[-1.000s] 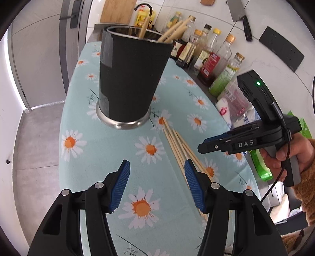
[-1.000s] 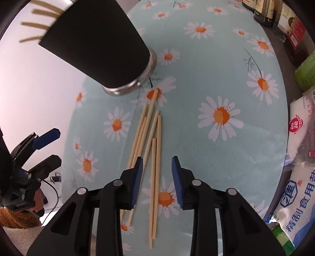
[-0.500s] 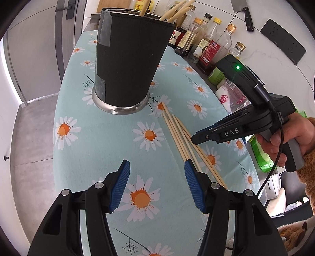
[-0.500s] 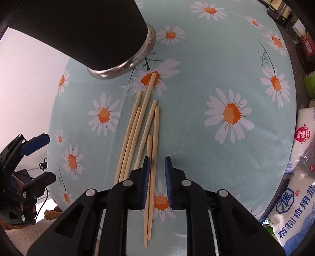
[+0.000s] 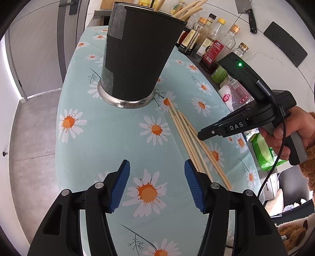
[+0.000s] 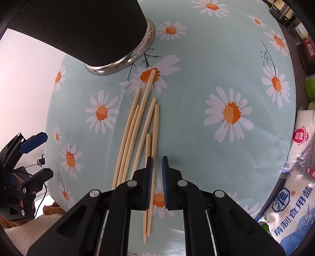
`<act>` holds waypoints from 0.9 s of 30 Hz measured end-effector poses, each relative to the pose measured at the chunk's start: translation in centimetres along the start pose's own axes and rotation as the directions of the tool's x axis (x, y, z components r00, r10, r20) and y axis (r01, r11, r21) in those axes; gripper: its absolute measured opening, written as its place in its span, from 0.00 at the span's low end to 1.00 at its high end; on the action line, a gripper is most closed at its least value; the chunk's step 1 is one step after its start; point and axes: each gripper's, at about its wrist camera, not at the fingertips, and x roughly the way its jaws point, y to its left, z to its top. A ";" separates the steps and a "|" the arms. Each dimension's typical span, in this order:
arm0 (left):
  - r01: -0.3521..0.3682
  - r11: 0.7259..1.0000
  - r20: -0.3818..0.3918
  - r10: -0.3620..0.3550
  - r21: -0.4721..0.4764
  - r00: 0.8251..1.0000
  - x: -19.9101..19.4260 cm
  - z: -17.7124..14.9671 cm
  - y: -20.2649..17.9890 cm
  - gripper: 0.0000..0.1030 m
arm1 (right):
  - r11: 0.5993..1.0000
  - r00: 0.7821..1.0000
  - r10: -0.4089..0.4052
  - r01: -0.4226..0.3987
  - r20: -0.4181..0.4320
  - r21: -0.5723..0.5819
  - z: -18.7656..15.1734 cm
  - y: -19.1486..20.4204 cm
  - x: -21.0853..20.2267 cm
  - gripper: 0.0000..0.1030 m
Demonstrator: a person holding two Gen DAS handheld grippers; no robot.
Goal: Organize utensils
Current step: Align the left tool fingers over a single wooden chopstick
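Several wooden chopsticks (image 6: 145, 116) lie side by side on the daisy-print cloth (image 6: 206, 141), also in the left wrist view (image 5: 189, 137). A black utensil cup (image 5: 137, 53) with a steel base stands behind them and holds more chopsticks; its base shows in the right wrist view (image 6: 118, 63). My right gripper (image 6: 156, 167) hovers low over the rightmost chopstick (image 6: 155, 134), jaws narrowed to a small gap around it, touching or not I cannot tell. It shows from the side in the left wrist view (image 5: 204, 134). My left gripper (image 5: 156, 185) is open and empty above the cloth.
Sauce bottles (image 5: 212, 47) line the back right of the counter. Salt bags (image 6: 293, 187) and a green packet (image 5: 263, 151) sit along the right edge. A knife (image 5: 248, 11) hangs on the wall. The cloth's left edge drops to the floor (image 5: 35, 126).
My right gripper has come down over the chopsticks and its jaws have narrowed from wide open to a small gap. My left gripper has shifted closer to the cup and stayed open.
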 end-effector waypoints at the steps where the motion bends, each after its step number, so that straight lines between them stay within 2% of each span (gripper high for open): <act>1: 0.000 1.000 -0.001 0.000 -0.001 1.000 0.0 0.0 0.0 0.54 | 1.000 1.000 -0.004 0.004 0.001 -0.001 -0.2 0.0 0.1 0.10; 5: -0.002 1.000 -0.008 0.002 0.000 1.000 0.0 -0.1 0.1 0.54 | 1.000 1.000 -0.025 0.025 -0.003 0.000 -0.2 0.5 0.3 0.10; 11: -0.006 1.000 -0.023 0.006 -0.005 1.000 0.5 -0.2 0.0 0.54 | 0.985 0.984 -0.170 0.168 -0.059 -0.033 0.7 3.0 0.9 0.08; 15: -0.007 1.000 -0.033 0.006 -0.021 0.999 0.9 0.0 0.0 0.54 | 0.970 0.969 -0.239 0.236 -0.055 -0.066 0.7 4.5 1.3 0.09; 18: -0.010 1.000 -0.046 0.009 -0.025 0.999 1.2 0.2 -0.2 0.54 | 0.973 0.973 -0.227 0.224 -0.046 -0.059 0.5 4.6 1.4 0.07; 27: -0.010 0.994 -0.177 -0.010 -0.107 0.984 2.5 2.4 -0.5 0.54 | 0.996 0.997 -0.075 0.075 -0.013 0.047 -0.8 0.8 0.3 0.06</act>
